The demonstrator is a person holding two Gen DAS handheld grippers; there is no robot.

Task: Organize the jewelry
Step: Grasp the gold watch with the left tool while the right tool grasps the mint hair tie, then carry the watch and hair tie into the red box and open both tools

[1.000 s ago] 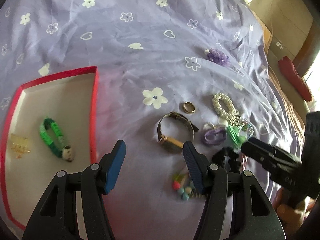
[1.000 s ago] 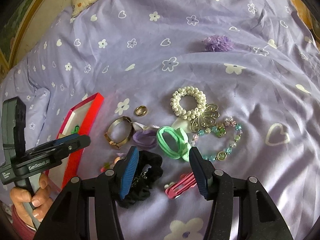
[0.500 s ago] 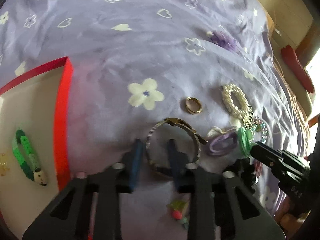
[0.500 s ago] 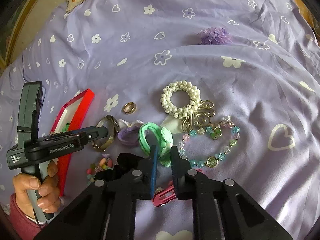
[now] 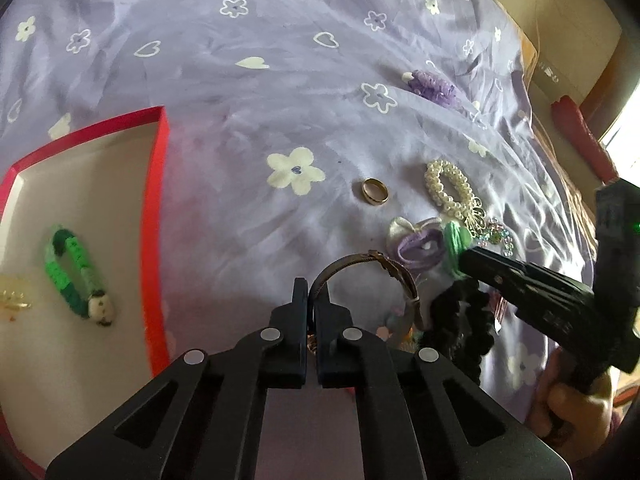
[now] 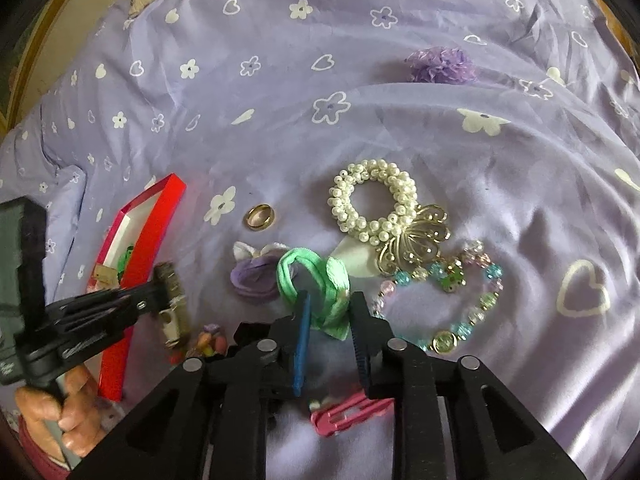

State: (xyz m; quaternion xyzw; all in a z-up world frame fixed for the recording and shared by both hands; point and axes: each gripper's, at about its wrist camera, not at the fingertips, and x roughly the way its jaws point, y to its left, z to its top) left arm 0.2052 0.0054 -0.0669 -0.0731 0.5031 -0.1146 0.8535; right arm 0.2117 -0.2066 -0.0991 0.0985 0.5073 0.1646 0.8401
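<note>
My left gripper (image 5: 311, 294) is shut on the metal bracelet watch (image 5: 370, 272) and holds it lifted a little above the purple sheet; it also shows in the right wrist view (image 6: 170, 304). My right gripper (image 6: 330, 306) is narrowly open around the green hair tie (image 6: 314, 286), one finger inside its loop. The red-rimmed tray (image 5: 158, 208) lies at left and holds a green woven bracelet (image 5: 76, 276) and a yellow clip (image 5: 10, 298).
On the sheet lie a gold ring (image 6: 260, 216), a pearl scrunchie (image 6: 372, 196) with a gold brooch (image 6: 416, 246), a beaded bracelet (image 6: 468, 304), a purple bow (image 6: 254, 276), a black scrunchie (image 5: 460, 320), a pink clip (image 6: 348, 414) and a purple pom (image 6: 440, 64).
My left gripper has closed fully on the watch and lifted it. My right gripper has opened slightly around the green hair tie.
</note>
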